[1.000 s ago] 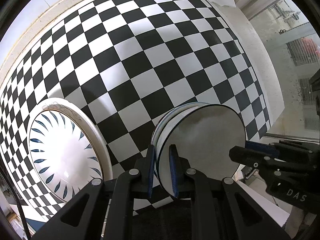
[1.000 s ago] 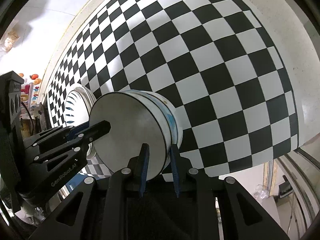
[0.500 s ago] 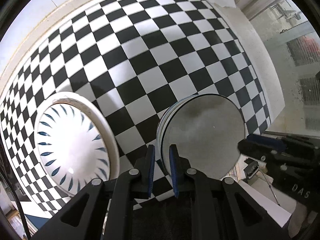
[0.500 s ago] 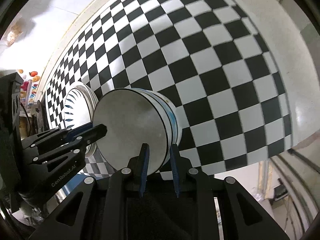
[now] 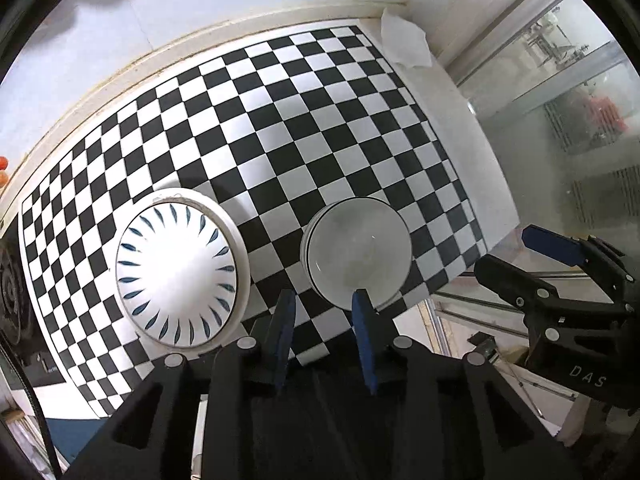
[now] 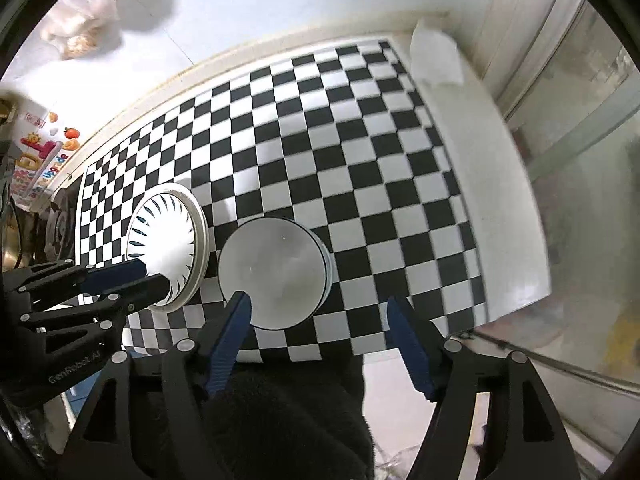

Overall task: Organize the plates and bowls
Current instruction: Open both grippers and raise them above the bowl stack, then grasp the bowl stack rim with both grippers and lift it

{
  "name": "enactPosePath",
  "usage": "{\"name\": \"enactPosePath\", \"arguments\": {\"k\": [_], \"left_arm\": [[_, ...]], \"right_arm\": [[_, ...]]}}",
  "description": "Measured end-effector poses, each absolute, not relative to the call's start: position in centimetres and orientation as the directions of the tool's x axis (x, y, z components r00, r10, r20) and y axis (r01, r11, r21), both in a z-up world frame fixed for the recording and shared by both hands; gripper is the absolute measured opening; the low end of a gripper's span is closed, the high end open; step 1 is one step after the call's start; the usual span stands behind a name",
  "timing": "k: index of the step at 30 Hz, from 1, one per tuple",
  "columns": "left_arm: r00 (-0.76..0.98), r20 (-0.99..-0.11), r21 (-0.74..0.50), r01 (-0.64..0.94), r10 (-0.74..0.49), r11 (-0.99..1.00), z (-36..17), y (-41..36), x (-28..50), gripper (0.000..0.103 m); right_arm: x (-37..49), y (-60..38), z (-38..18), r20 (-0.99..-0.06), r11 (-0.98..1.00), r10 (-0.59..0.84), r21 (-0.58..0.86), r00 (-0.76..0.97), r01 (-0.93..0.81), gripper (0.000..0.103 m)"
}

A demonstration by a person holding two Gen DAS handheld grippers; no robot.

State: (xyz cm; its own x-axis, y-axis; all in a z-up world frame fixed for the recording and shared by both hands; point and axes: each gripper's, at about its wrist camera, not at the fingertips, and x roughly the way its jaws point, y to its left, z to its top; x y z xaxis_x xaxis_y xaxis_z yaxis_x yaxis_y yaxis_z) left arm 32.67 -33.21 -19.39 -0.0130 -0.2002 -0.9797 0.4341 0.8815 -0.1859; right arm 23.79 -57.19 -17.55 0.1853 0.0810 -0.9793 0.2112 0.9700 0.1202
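Note:
A stack of white bowls with dark rims point(image 5: 358, 256) stands on the checkered tablecloth point(image 5: 280, 128) near its front edge; it also shows in the right wrist view point(image 6: 276, 272). A stack of white plates with blue leaf marks point(image 5: 176, 276) lies to its left, also in the right wrist view point(image 6: 164, 248). My left gripper point(image 5: 324, 300) is open and empty, just in front of the bowls. My right gripper point(image 6: 318, 306) is wide open and empty, above the bowls' right front. Each gripper shows in the other's view.
A white folded cloth point(image 5: 404, 42) lies at the table's far right corner. A white wall runs behind the table. A glass partition point(image 5: 568, 128) stands to the right. A dark stove burner point(image 6: 60, 220) is at the far left.
Both grippers have let go of the bowl stack, opened, and pulled back and up. The bowls now rest on the tablecloth beside the plates.

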Motion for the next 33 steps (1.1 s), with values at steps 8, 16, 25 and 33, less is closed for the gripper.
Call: {"name": "enactPosePath", "arguments": {"k": [8, 16, 25, 33], "left_arm": [[0.046, -0.982, -0.148, 0.424, -0.185, 0.893, -15.5, -32.3, 31.1, 0.027], [0.083, -0.980, -0.129, 0.423, -0.180, 0.897, -13.5, -31.8, 30.2, 0.027], [0.089, -0.979, -0.129, 0.417, -0.182, 0.900, -13.0, -31.6, 30.0, 0.027], [0.042, -0.975, -0.187, 0.366, -0.217, 0.911, -16.8, -32.2, 32.3, 0.027]], "right_arm": [[21.6, -56.8, -13.9, -0.973, 0.968, 0.079, 0.128, 0.219, 0.216, 0.075], [20.9, -56.7, -11.6, -0.961, 0.969, 0.080, 0.138, 0.264, 0.207, 0.075], [20.6, -56.4, -11.1, -0.955, 0.969, 0.095, 0.154, 0.281, 0.196, 0.075], [21.5, -58.0, -15.3, -0.952, 0.937, 0.176, 0.240, 0.251, 0.254, 0.078]]}}
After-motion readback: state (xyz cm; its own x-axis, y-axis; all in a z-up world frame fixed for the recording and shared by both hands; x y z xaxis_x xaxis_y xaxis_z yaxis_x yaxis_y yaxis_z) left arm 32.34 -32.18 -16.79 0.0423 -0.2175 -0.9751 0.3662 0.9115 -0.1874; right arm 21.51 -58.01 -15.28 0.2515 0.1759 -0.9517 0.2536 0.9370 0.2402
